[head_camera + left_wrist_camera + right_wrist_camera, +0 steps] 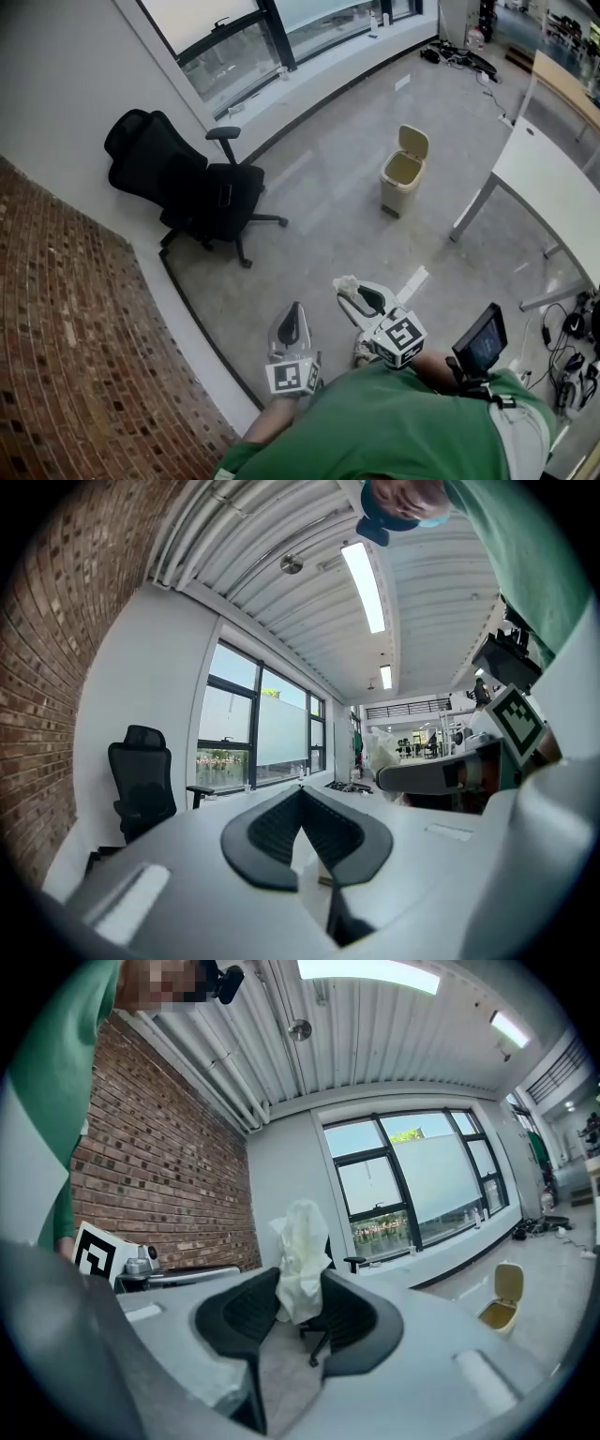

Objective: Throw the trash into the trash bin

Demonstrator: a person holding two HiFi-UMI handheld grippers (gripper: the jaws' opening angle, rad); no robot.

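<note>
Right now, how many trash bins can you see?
1. The beige trash bin stands lid-up on the floor, beside the white table. Others may be out of view.

Office chair: black office chair (202, 192), high-backed, on a wheeled base, standing near the corner by the windows.
Wall: red brick wall (66, 356) along the left side.
Windows: dark-framed windows (225, 52) across the far side, daylight outside.
Table: white table (553, 183) on slim legs at the right.
Cables: dark cables (459, 56) heaped on the floor far off.
Lighting: long ceiling lamp (367, 585), lit.
</note>
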